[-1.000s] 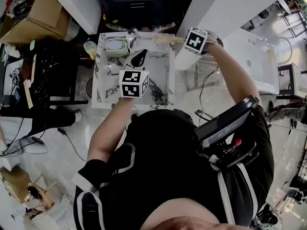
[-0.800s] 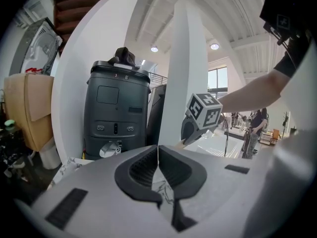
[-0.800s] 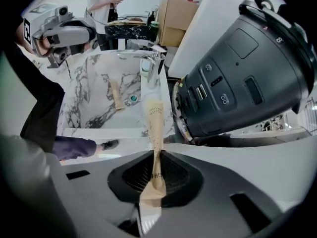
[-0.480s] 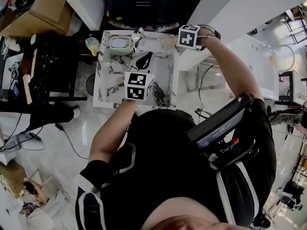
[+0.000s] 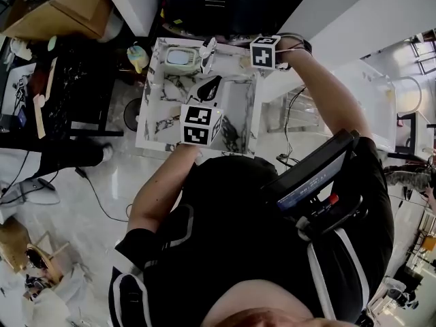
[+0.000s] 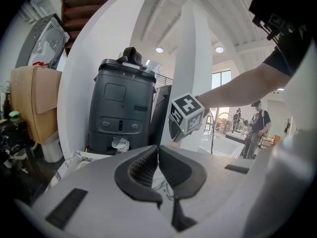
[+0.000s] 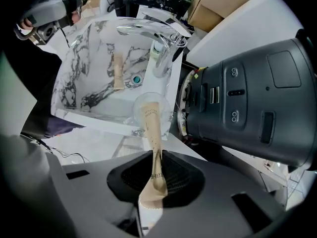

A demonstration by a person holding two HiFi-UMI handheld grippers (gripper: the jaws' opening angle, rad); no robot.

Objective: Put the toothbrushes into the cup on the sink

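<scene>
Item count: one grey machine [image 7: 247, 83], one marble sink [image 7: 89, 73], two grippers, one chrome tap [image 7: 148, 32], one clear cup [image 7: 164, 108], two paper-wrapped toothbrushes.

1. Grey machine. It stands ahead and to the right of the right gripper's jaws, just beside the sink's back edge.

2. Sink. It lies ahead of and below both pairs of jaws. The tap rises from its back rim, ahead of the right gripper's jaws, beyond the cup.

3. Right gripper [image 7: 157, 155]. The jaws stand only slightly apart and are opening. The first toothbrush [image 7: 151, 128] sits between them, its wrapper pinched at the near end by both pads. The marker cube of this gripper appears in the left gripper view, ahead and slightly right of the left jaws.

4. Left gripper [image 6: 157, 150]. The jaws are closed, tips meeting, with nothing between them. In the head view it hangs over the basin, nearer the person than the right gripper.

5. Cup. It stands on the sink's rim, directly ahead of the right jaws. The far end of the first toothbrush lies over its mouth; contact with the glass cannot be judged.

6. Second toothbrush [image 7: 118, 72]. It lies flat in the basin, ahead and left of the right jaws, just beside the drain and apart from both grippers.
</scene>
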